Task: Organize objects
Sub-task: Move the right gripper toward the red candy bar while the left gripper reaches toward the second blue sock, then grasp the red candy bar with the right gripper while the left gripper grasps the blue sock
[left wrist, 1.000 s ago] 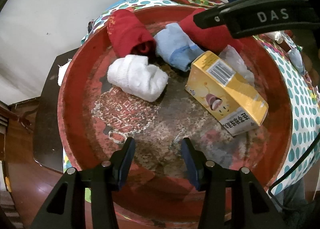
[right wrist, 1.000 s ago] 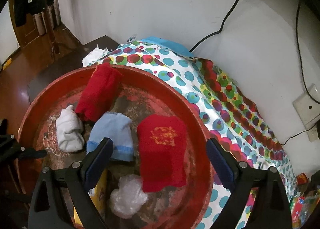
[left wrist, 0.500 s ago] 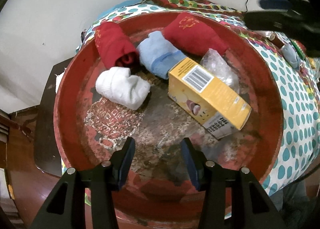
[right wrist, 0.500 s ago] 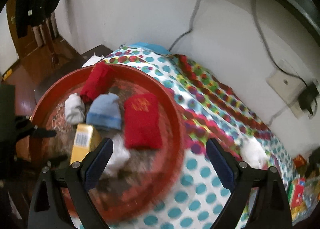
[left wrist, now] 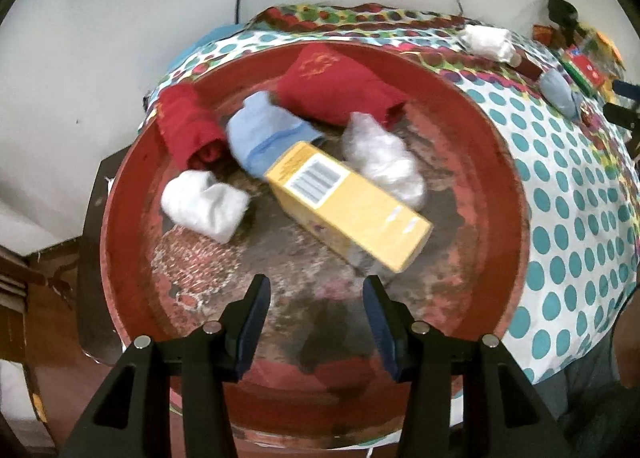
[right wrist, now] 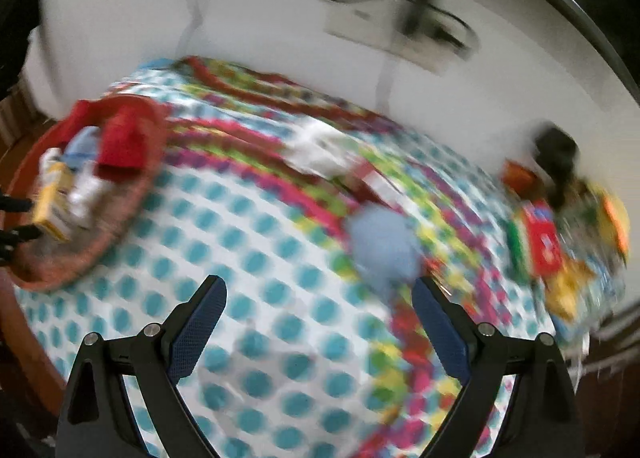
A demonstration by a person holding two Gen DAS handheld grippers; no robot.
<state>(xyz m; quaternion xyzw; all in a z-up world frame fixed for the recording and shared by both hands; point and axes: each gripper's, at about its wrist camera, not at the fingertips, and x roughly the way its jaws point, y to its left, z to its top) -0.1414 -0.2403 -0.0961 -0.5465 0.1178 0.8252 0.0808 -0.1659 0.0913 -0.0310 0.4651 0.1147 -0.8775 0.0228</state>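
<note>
Blur smears tablecloth (right wrist: pixel 248 258) and blue sock (right wrist: pixel 384 246) beyond right tongs (right wrist: pixel 320 318).

The right wrist view is blurred; the packets (right wrist: pixel 544 246) at the tabletop's far end are not readable.

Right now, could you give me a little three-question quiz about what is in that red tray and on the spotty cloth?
1. True or false: the yellow box lies inside the red tray.
2. Which rolled sock lies nearest the left gripper: A the white sock, B the light blue sock, C the red sock?
3. Fill in: the right gripper hangs over the dotted ____, holding nothing.

Key: 1 true. 2 A. 3 cloth.
</note>
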